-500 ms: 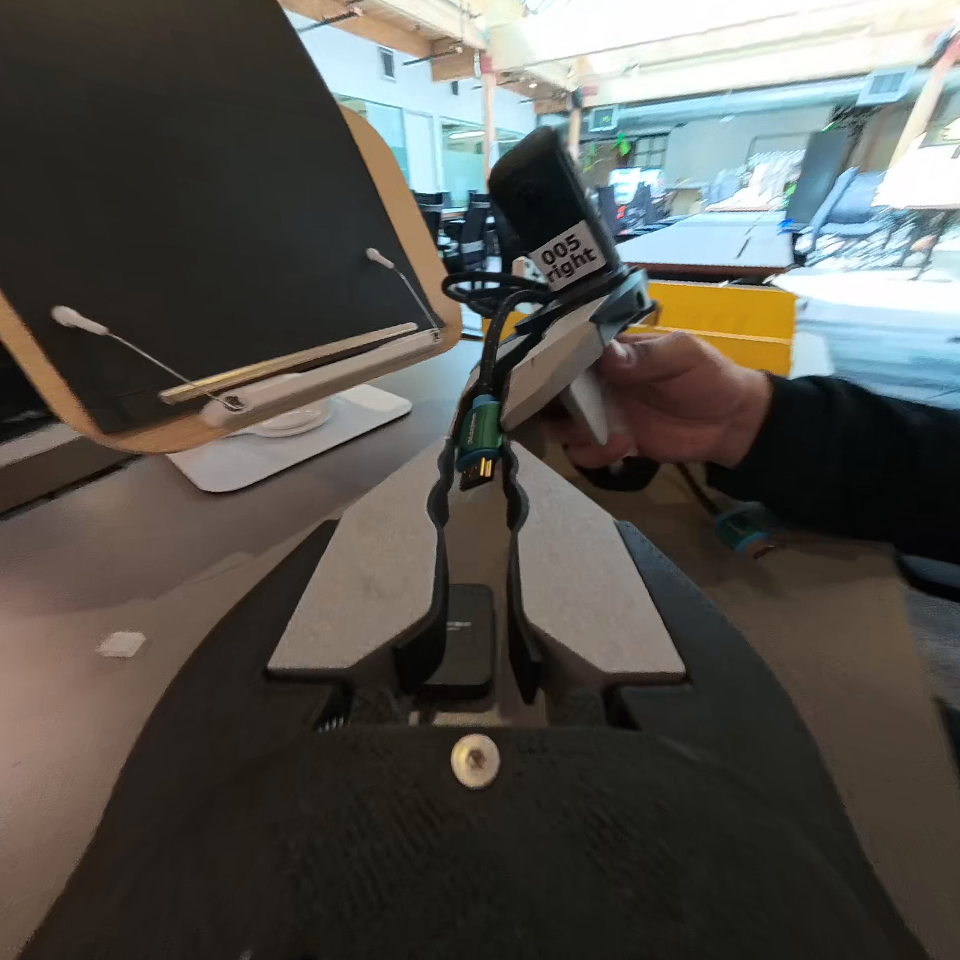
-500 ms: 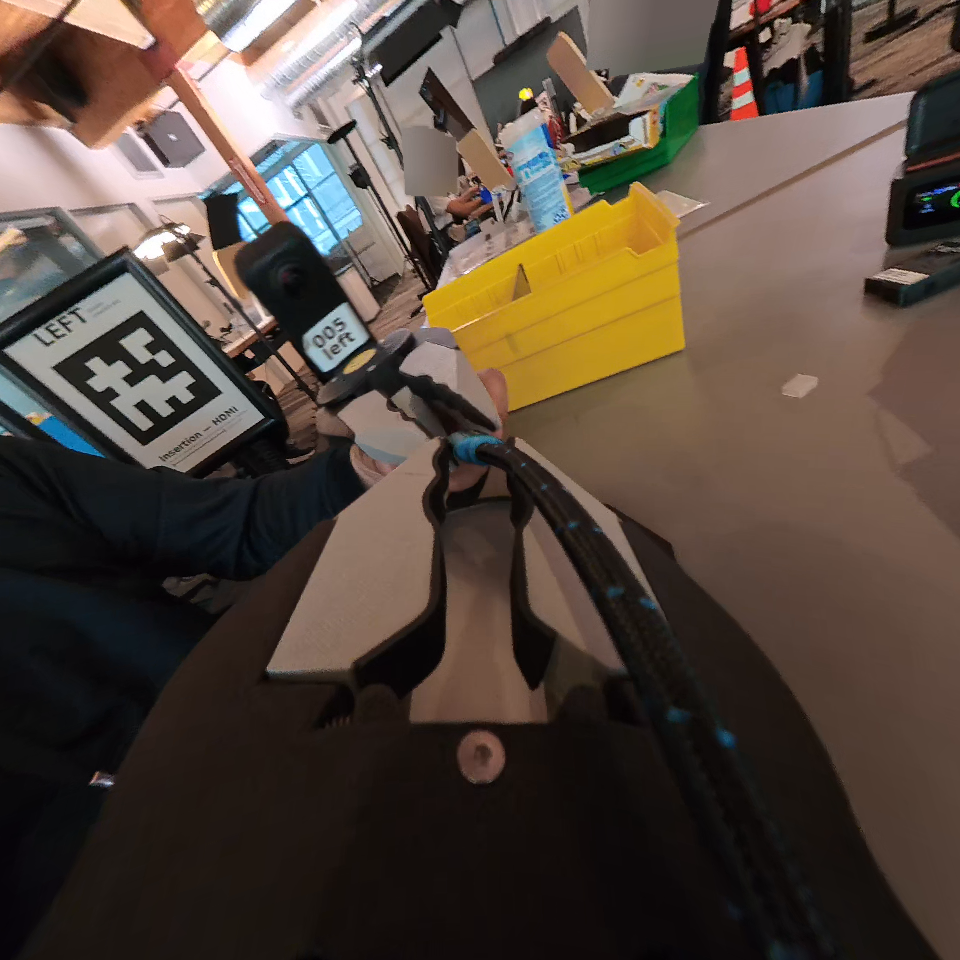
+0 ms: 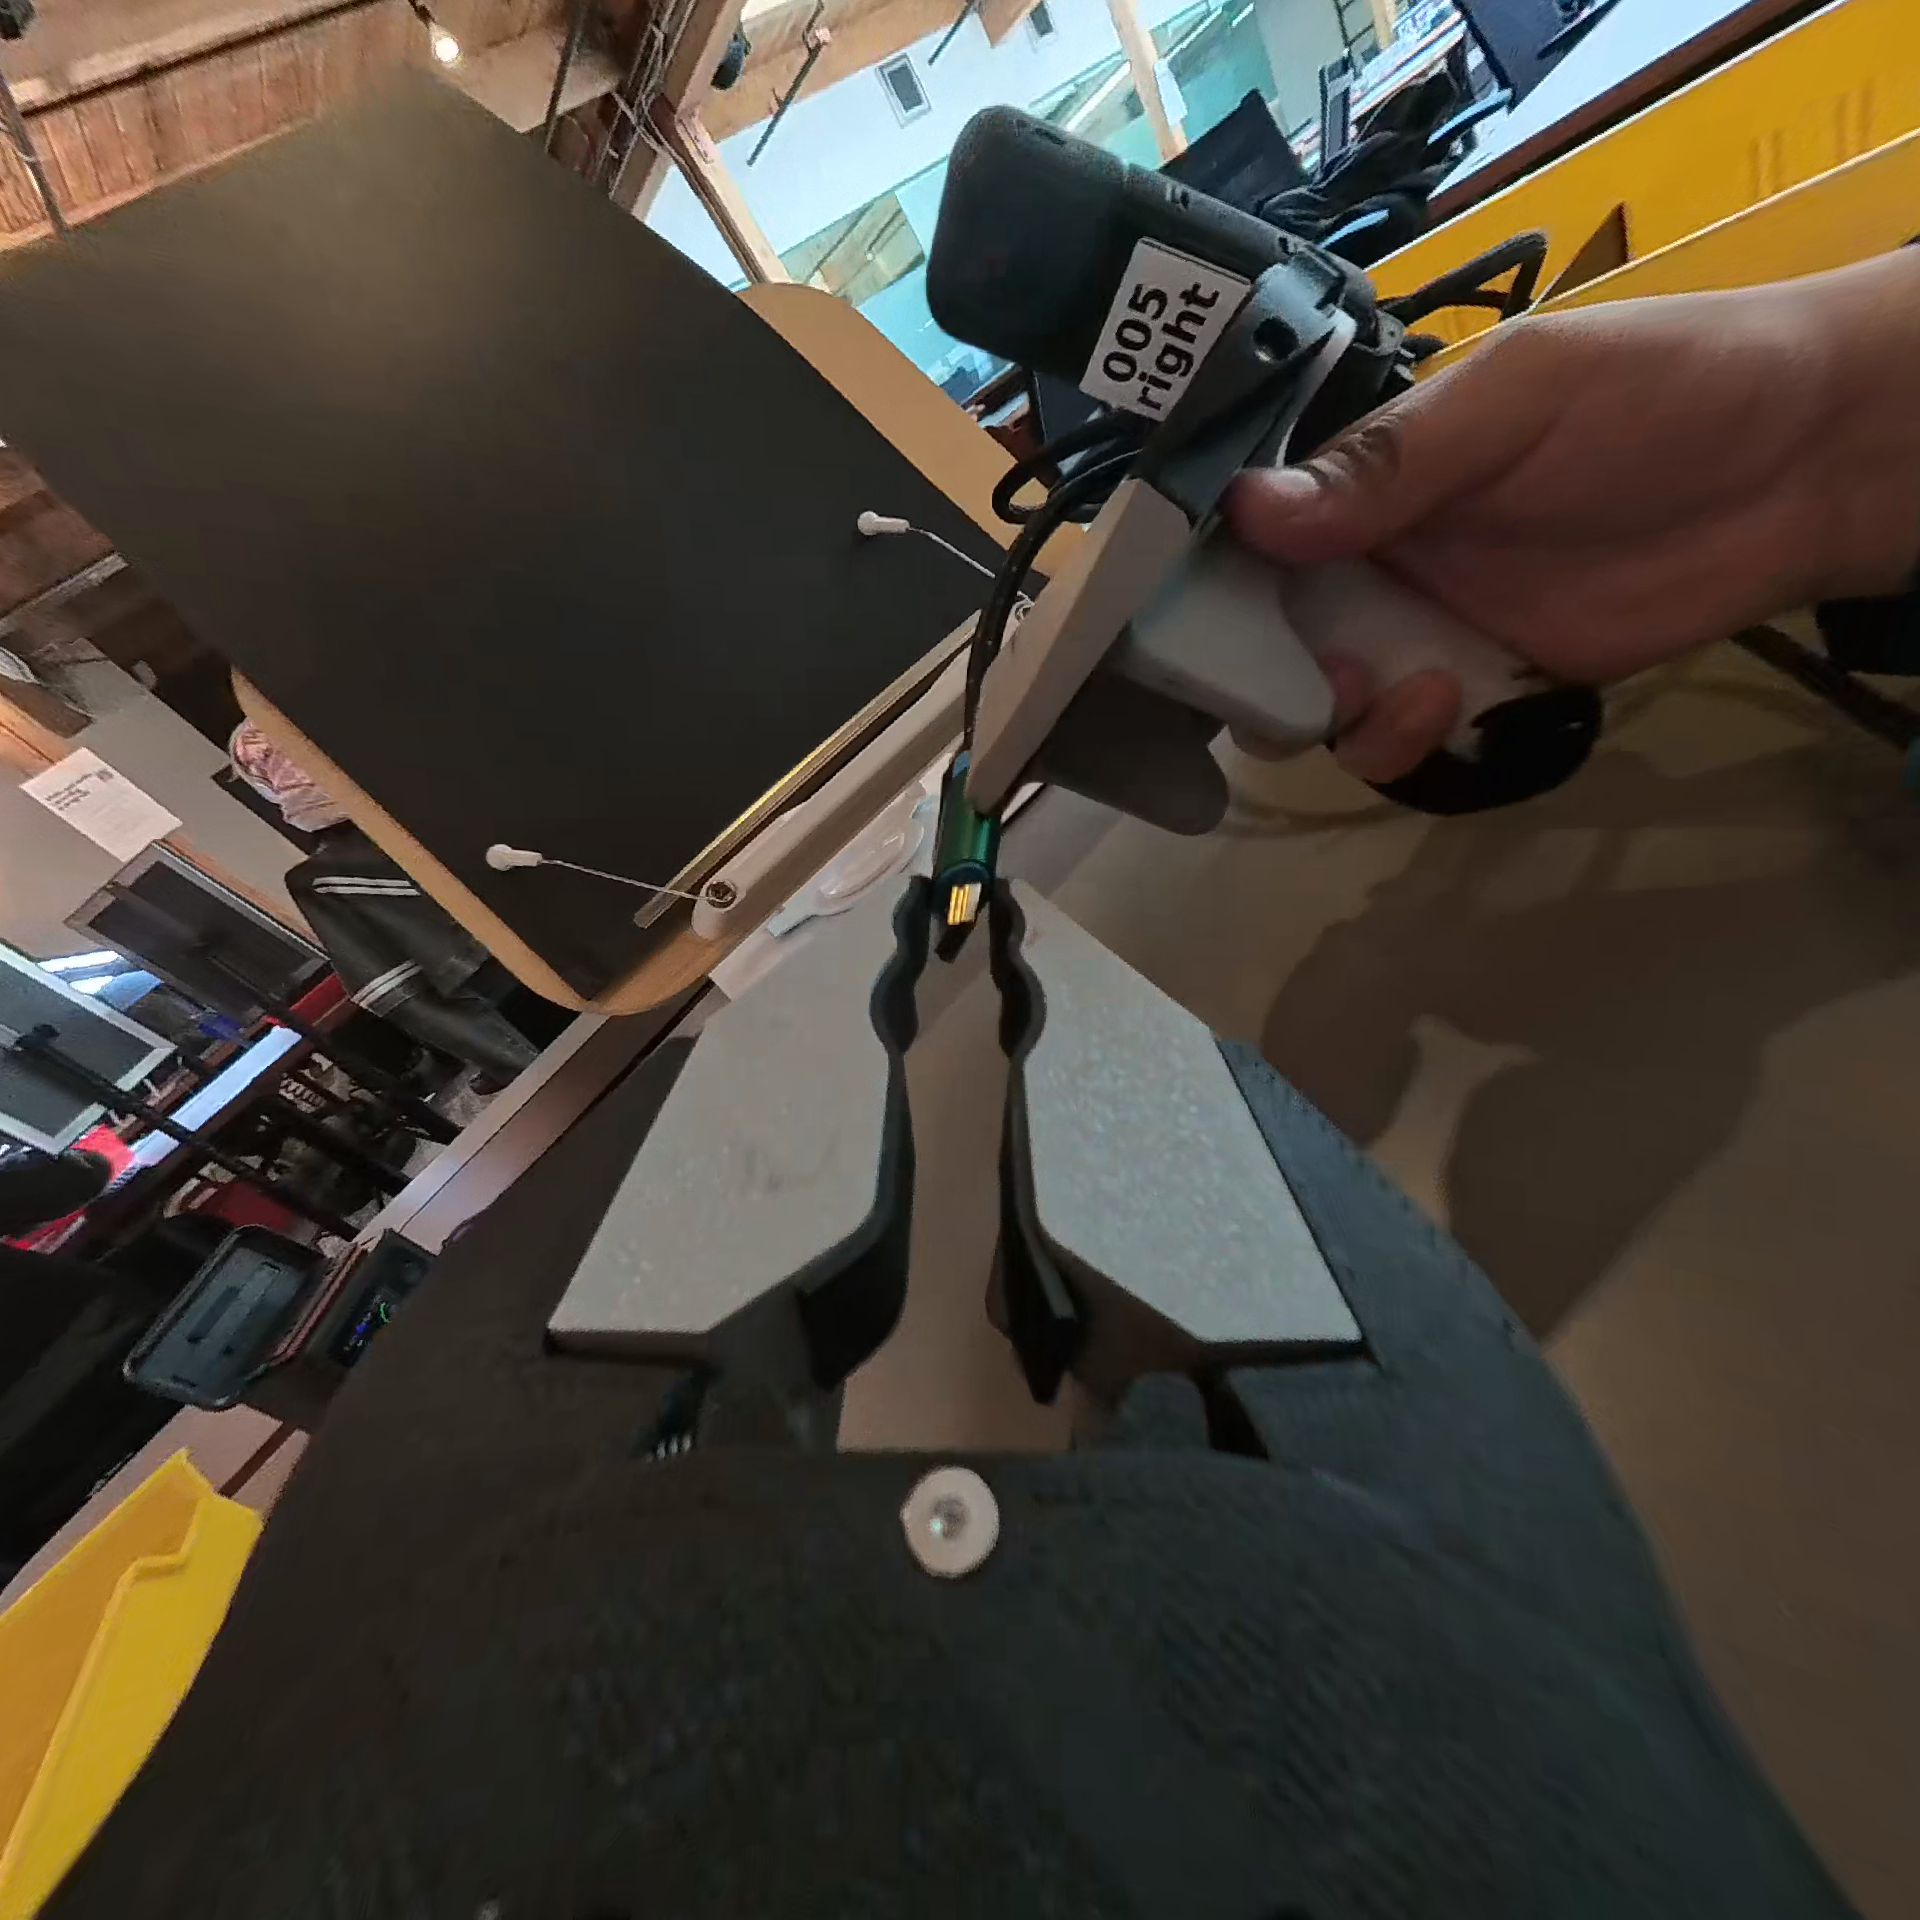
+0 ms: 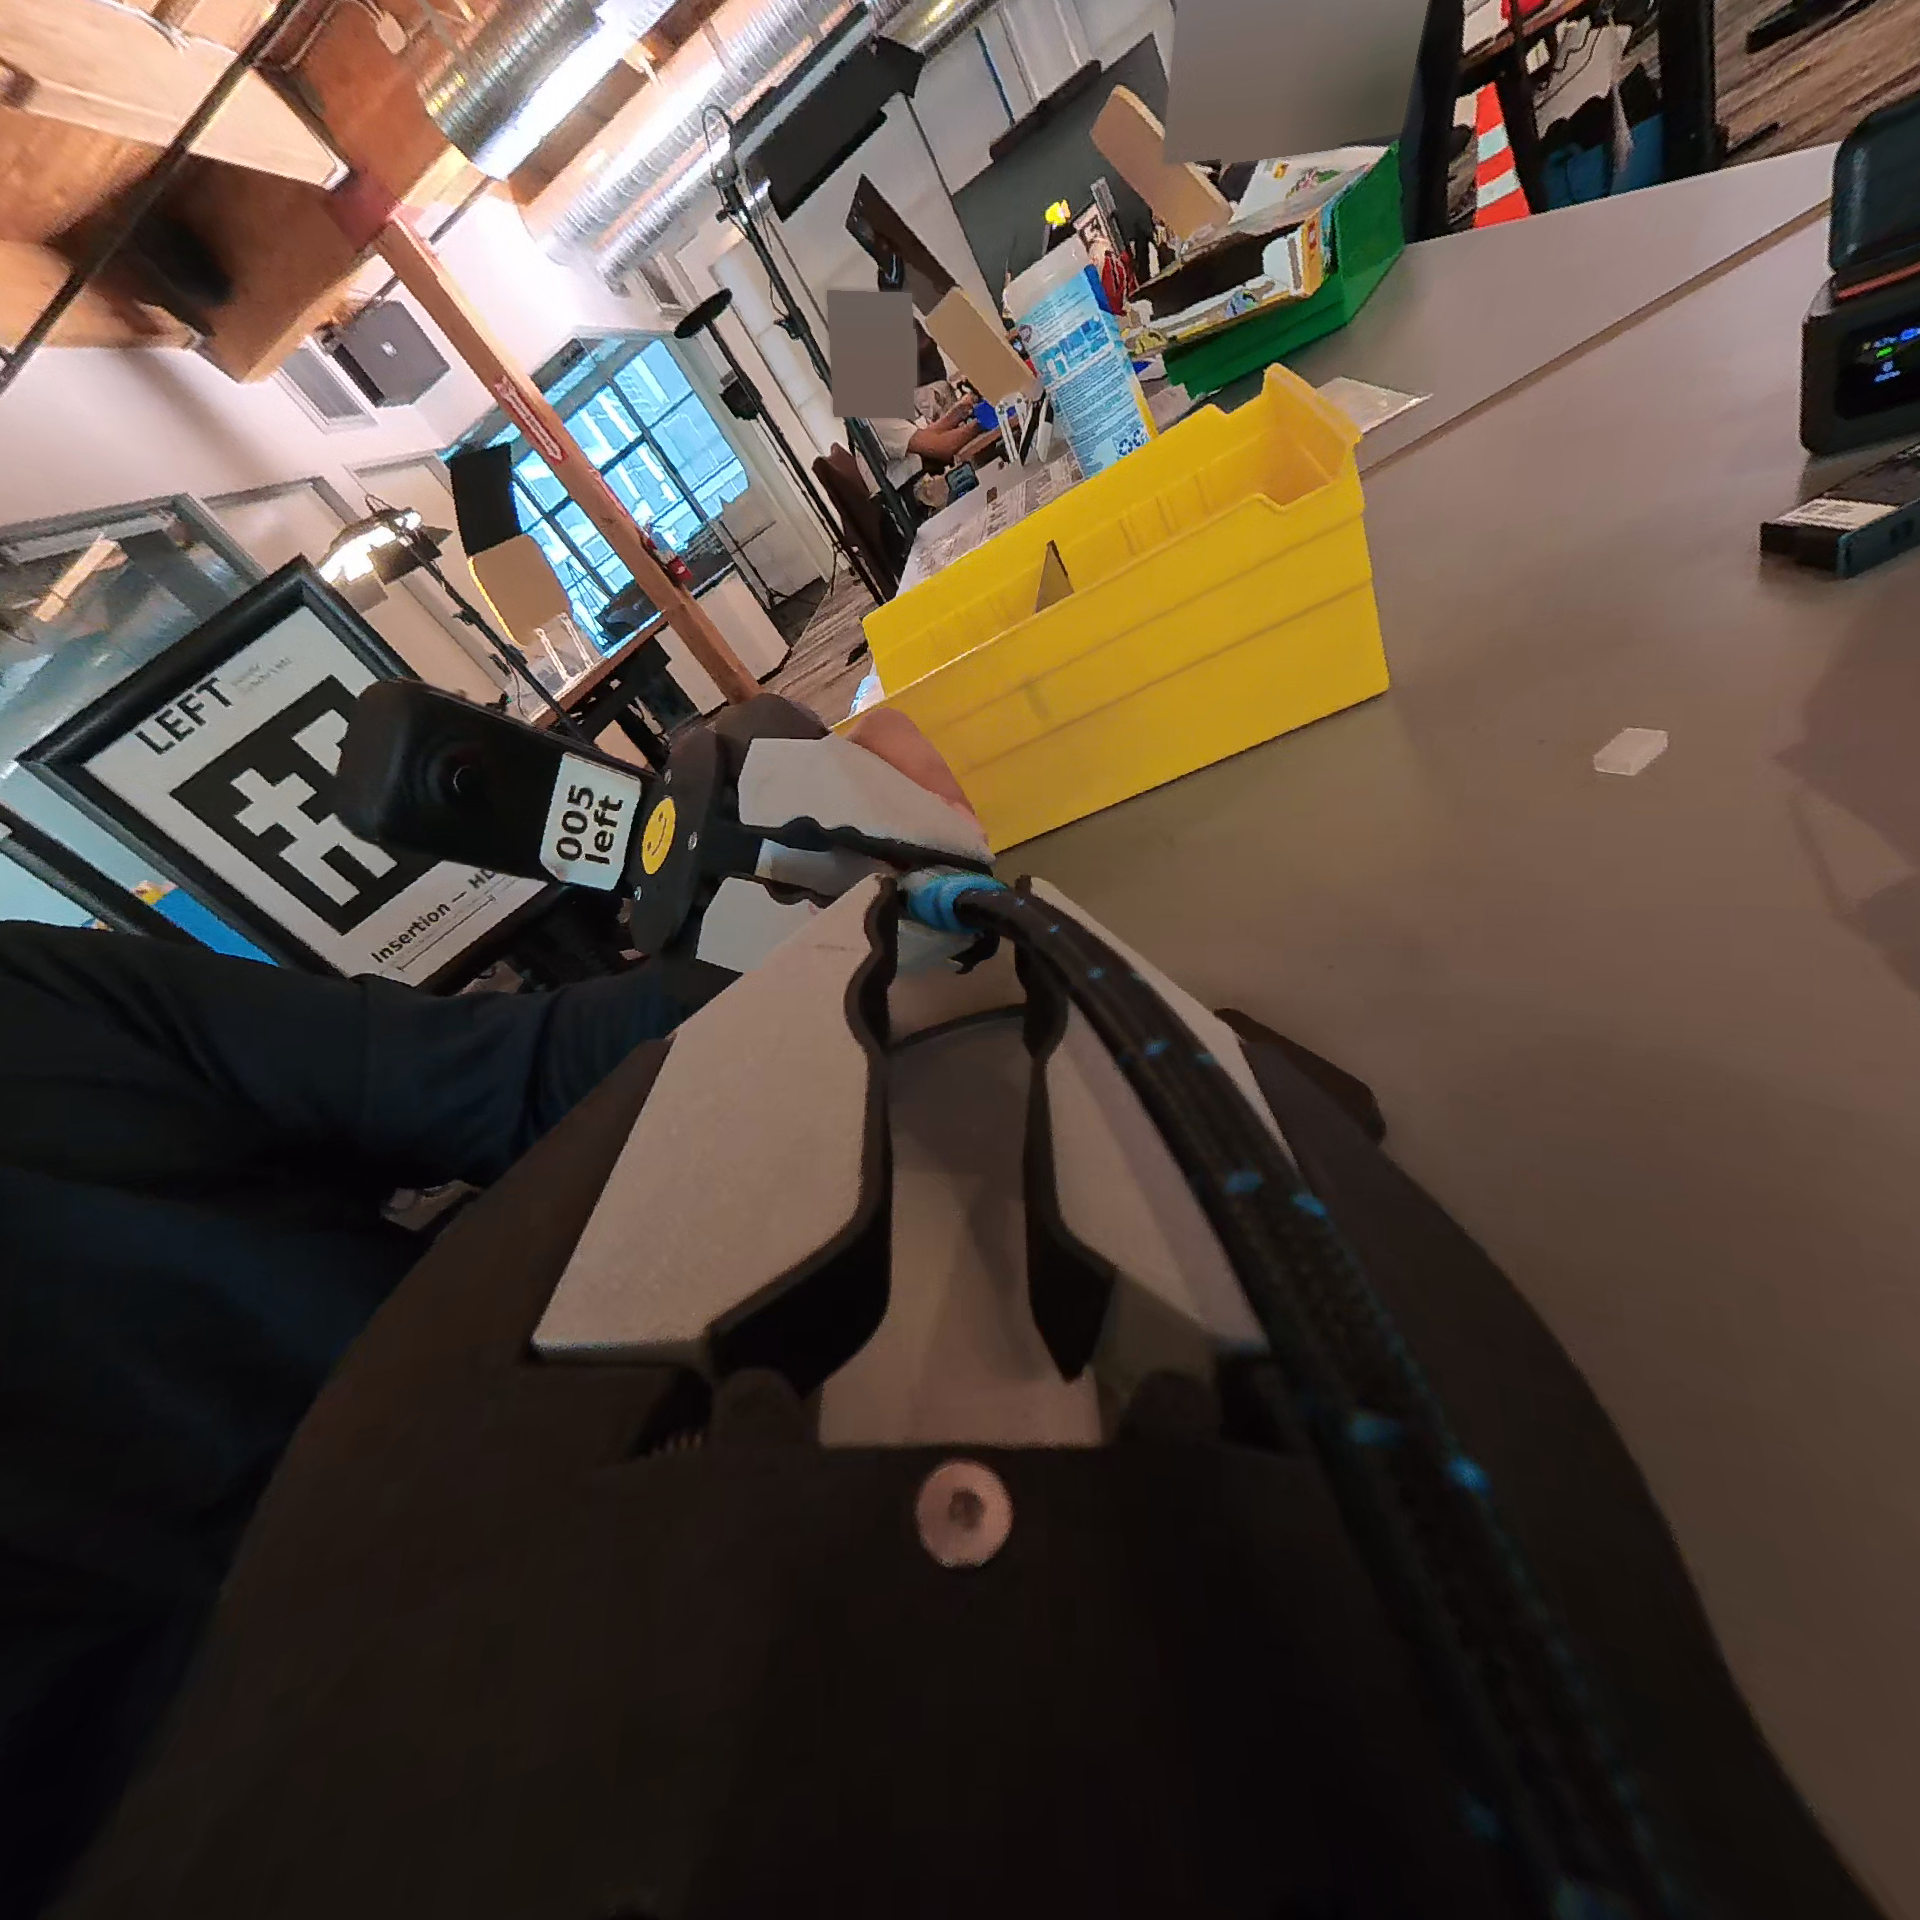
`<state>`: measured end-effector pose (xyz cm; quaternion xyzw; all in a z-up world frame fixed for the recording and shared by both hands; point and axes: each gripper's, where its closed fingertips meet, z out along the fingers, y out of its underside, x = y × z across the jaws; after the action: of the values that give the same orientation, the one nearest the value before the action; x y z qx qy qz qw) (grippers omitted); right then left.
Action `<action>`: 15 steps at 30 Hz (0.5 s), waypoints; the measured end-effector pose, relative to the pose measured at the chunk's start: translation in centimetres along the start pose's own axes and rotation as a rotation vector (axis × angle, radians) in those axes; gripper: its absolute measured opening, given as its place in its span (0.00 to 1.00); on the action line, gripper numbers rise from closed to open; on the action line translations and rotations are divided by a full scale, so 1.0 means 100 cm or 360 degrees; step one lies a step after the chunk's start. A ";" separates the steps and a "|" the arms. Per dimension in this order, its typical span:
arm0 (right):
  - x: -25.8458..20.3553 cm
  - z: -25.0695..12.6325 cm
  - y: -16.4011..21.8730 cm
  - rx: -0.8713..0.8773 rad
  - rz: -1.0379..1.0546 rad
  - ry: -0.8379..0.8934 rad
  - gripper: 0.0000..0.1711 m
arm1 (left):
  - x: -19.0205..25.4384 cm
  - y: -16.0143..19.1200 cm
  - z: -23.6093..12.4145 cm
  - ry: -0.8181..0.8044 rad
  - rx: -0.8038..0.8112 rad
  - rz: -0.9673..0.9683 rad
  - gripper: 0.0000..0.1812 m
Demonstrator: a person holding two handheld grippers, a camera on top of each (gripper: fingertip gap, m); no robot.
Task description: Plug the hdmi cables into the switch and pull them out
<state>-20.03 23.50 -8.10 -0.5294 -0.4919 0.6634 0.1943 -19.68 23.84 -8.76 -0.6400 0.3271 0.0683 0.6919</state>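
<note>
Connector status: the green-shelled HDMI plug [image 3: 964, 854] hangs in the air at the tip of the right gripper [image 3: 982, 795], its gold contact end pointing down into the gap between the fingertips of the left gripper [image 3: 954, 933]. The right gripper is clamped on the plug body, and its thin black cable [image 3: 1003, 582] runs up along the gripper. The left gripper's fingers stand apart with a narrow gap; whether either pad already touches the plug tip cannot be told from this angle. In the right wrist view, a thicker braided cable [image 4: 1247, 1174] with blue flecks drapes over that gripper and ends in a blue collar [image 4: 935, 902] at its fingertips; the plug itself is hidden there. Both tools are held above the grey table [image 4: 1507, 935], each in a person's hand [image 3: 1621, 499]. No switch can be identified with certainty: dark devices sit at the far table edge [image 4: 1860, 343] and low on the left [image 3: 223, 1314], well apart from the plug. A yellow bin [image 4: 1132, 644] stands on the table beyond the grippers, and a black board on a stand [image 3: 416, 499] rises behind the plug. Progress assessment: the cable is lifted and appears to be in handover or regrip between the two tools. No plug sits in any port, so insertion and pull-out both remain to be done.
</note>
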 end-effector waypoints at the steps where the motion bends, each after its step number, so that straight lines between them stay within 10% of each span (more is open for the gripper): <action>1: 0.001 0.000 0.000 -0.0002 0.0008 -0.0001 0.12 | 0.000 0.000 0.000 -0.0001 -0.0004 0.0002 0.05; 15: 0.010 0.001 0.007 -0.0090 -0.0115 0.0144 0.11 | 0.006 0.012 0.006 0.0100 -0.0071 -0.0213 0.06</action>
<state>-20.30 23.89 -9.21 -0.5459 -0.5200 0.6172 0.2251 -19.57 24.42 -10.15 -0.6775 0.3035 0.0090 0.6699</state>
